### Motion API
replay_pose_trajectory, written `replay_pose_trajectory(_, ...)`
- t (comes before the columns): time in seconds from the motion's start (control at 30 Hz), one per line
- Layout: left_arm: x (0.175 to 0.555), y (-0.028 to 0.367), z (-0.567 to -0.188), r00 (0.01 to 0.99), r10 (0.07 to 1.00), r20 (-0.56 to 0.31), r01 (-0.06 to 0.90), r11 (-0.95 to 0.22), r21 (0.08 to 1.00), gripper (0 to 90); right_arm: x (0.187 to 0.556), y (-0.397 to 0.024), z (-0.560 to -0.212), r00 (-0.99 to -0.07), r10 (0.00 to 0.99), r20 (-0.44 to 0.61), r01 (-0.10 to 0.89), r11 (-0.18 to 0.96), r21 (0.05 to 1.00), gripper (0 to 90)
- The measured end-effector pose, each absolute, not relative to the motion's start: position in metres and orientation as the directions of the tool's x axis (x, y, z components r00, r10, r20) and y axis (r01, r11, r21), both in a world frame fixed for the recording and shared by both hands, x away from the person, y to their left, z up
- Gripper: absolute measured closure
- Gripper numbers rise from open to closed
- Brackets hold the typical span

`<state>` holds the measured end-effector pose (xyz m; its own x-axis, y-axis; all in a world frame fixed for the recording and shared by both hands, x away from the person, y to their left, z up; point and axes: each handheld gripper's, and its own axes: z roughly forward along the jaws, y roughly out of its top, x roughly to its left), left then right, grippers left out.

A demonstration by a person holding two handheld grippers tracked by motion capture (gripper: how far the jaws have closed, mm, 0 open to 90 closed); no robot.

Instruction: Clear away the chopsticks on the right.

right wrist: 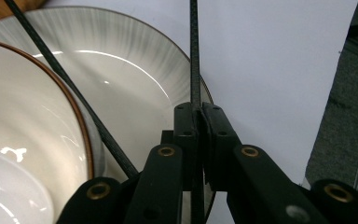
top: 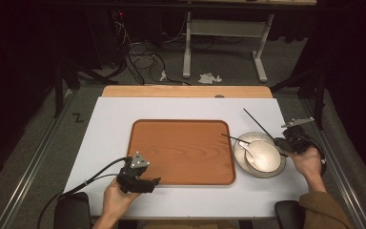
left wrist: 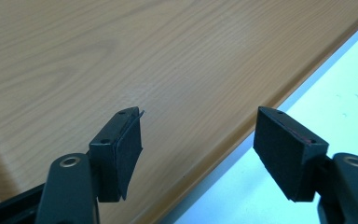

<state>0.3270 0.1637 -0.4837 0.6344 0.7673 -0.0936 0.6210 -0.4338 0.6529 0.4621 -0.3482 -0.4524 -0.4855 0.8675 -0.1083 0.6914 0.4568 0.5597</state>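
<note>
My right gripper (top: 285,143) (right wrist: 198,112) is shut on a thin black chopstick (top: 259,124) (right wrist: 194,56) that points away over the white table. A second black chopstick (top: 248,143) (right wrist: 65,79) lies slanted across the cream bowl (top: 267,157) (right wrist: 23,116), passing left of the jaws. The bowl sits on a grey-rimmed plate (top: 238,157) (right wrist: 135,60), and a white spoon (top: 247,148) rests in the bowl. My left gripper (top: 155,182) (left wrist: 198,135) stands open over the near edge of the wooden tray (top: 181,148) (left wrist: 121,56), with nothing between its pads.
The white table top (top: 114,119) (right wrist: 270,56) carries the tray in the middle and the plate to its right. A wooden board (top: 186,91) borders the far edge. Metal rails run along both sides of the table, and cables and crumpled paper lie on the floor beyond.
</note>
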Motion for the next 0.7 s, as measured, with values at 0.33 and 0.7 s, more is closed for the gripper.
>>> replay_pose_trajectory(0.33, 0.327, 0.164, -0.484, 0.634, 0.768, -0.091, 0.62, -0.434, 0.654, 32.1, 0.448, -0.333, -0.423, -0.528, 0.842, -0.108, 0.612, 0.466, 0.639, 86.5)
replay_pose_trajectory(0.7, 0.327, 0.164, -0.483, 0.636, 0.767, -0.09, 0.618, -0.435, 0.655, 32.2, 0.425, -0.297, -0.395, -0.611, 0.777, -0.151, 0.514, 0.534, 0.671, 86.4)
